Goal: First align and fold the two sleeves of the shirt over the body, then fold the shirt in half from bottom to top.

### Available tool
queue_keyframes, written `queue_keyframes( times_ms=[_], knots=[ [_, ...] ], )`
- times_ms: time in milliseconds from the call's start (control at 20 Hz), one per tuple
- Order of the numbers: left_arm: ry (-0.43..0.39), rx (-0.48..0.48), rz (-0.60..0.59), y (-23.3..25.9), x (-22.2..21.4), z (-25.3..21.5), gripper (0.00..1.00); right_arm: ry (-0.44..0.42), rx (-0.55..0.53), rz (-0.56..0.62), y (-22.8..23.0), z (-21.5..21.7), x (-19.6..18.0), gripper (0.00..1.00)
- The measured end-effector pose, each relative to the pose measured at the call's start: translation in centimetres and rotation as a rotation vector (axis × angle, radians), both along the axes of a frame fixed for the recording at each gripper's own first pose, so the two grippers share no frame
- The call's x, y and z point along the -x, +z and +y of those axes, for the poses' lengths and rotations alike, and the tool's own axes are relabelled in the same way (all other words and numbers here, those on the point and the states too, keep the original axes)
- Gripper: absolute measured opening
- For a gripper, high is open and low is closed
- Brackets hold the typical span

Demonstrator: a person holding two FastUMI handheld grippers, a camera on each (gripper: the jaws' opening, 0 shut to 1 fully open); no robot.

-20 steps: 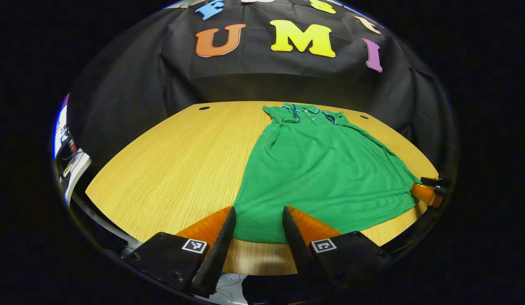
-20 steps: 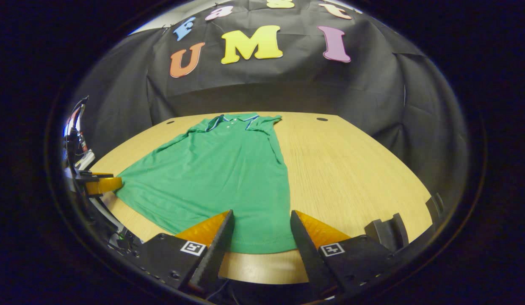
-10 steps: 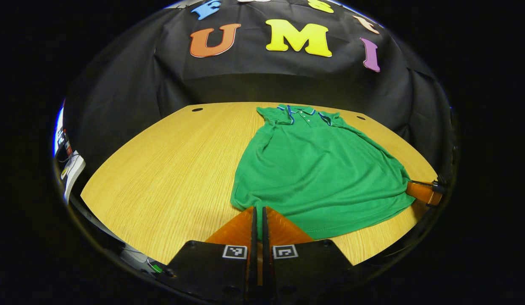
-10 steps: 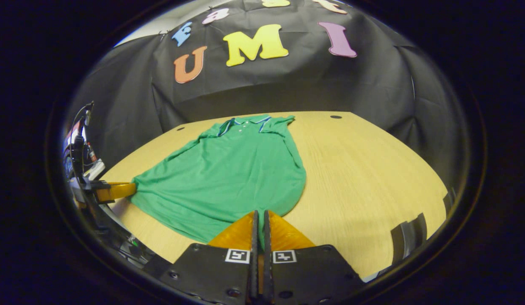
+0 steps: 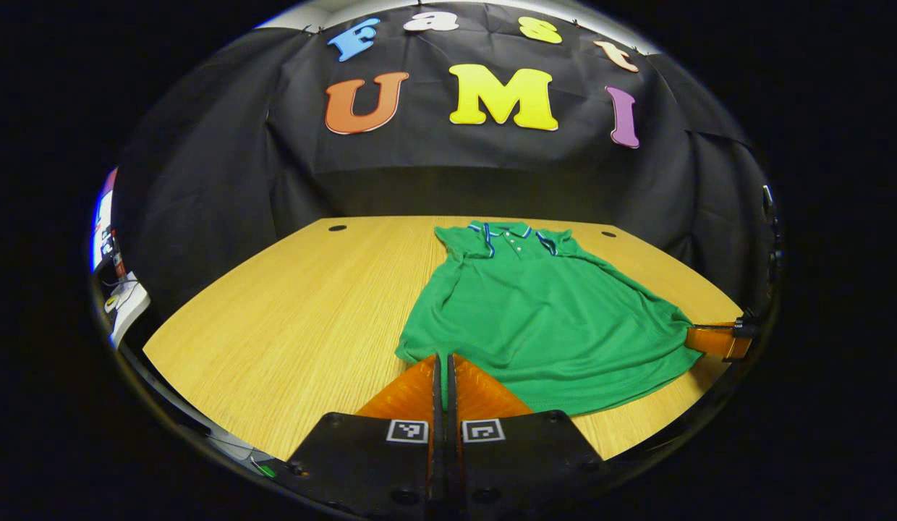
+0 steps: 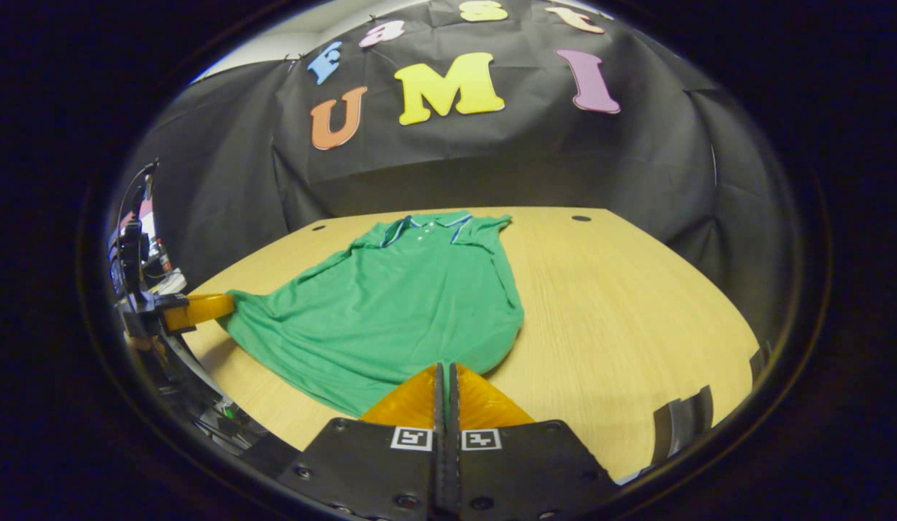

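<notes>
Running from the hem at 6 o'clock to the collar at 12 o'clock, the green shirt (image 5: 542, 318) lies flat on the wooden table (image 5: 296, 318), and that near-to-far long axis is what the coming fold turns on. In the left gripper view the left gripper (image 5: 441, 365) has its jaws pressed together on the hem's near left corner, with the rest of the cloth spreading off toward 1 and 2 o'clock. In the right gripper view the right gripper (image 6: 443, 373) has its jaws likewise closed on the hem's near right corner, the body fanning toward 10 and 11 o'clock. Each gripper also shows at the far side edge of the other's view, at 3 o'clock in the left gripper view and at 9 o'clock in the right gripper view, where it meets the opposite corner. Both sit equally near the hem, one per corner, so neither has the advantage. The sleeves seem already tucked over the body, though the folds are hard to make out; judging by that, the step in hand is carrying the hem up toward the collar (image 6: 427, 223). Counted: one shirt, two grippers, one table.
</notes>
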State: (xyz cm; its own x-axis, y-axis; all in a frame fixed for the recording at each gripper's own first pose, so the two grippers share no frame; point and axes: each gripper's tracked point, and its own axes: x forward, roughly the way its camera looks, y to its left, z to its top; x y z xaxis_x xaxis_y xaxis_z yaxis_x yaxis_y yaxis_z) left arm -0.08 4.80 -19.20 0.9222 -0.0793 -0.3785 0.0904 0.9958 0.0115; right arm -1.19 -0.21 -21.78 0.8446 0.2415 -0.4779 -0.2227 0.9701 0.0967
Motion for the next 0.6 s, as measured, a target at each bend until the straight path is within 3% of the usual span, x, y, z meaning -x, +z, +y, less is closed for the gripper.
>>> queue_keyframes(
  times_ms=[300,600],
  knots=[
    [-0.035,-0.015,-0.132,5.6,-3.6,-2.1,0.03,-0.013,-0.008,-0.113,6.0,-0.3,-3.7,0.0],
    [-0.032,0.027,-0.22,8.5,-10.6,-3.2,0.03,-0.038,0.005,-0.181,9.6,-0.5,-10.5,0.0]
  ],
)
